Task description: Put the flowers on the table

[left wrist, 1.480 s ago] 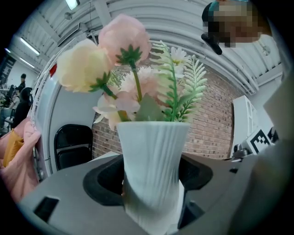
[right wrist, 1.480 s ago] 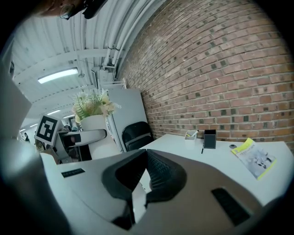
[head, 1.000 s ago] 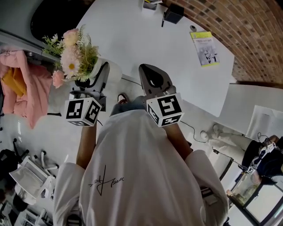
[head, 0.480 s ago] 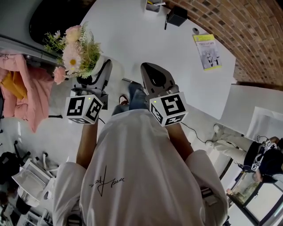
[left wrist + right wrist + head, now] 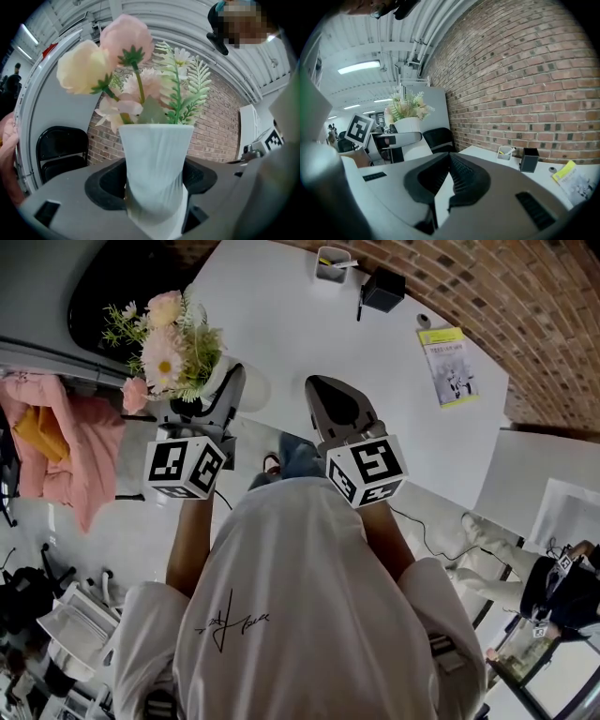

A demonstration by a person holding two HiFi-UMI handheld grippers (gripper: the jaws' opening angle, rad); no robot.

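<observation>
Left gripper view up first: left hand-held gripper (image 5: 154,180) clamped round the lower, narrower part of a white ribbed vase (image 5: 157,150), with flowers (image 5: 129,65) poking out the top. Gripped low like that probably to keep the vase upright and spare the blooms from getting squashed. Held pretty much vertical, no obvious tilt.

Over in the head view, carried out front on the left, right about at the near edge of the white counter (image 5: 309,324). Honestly can't tell from that steep angle whether already over the counter or just short of it. Doesn't look set down yet, anyway.

Right hand-held gripper (image 5: 328,399) alongside, apart from the vase, pinched together on nothing. Same story in the right gripper view, just a sliver of white showing through the slit. Idle for now, maybe kept handy to steady things.

Plenty of bare counter ahead. Pen cup (image 5: 330,262), black box (image 5: 382,289) and leaflet (image 5: 448,354) all parked at the far side by the brick wall (image 5: 525,296), so nothing in the way.

Best guess for next: reach forward, lower straight down till the base sits flat, then let go. Worth watching: top-heavy bunch on a narrow base, so could easily tip if released crooked.
</observation>
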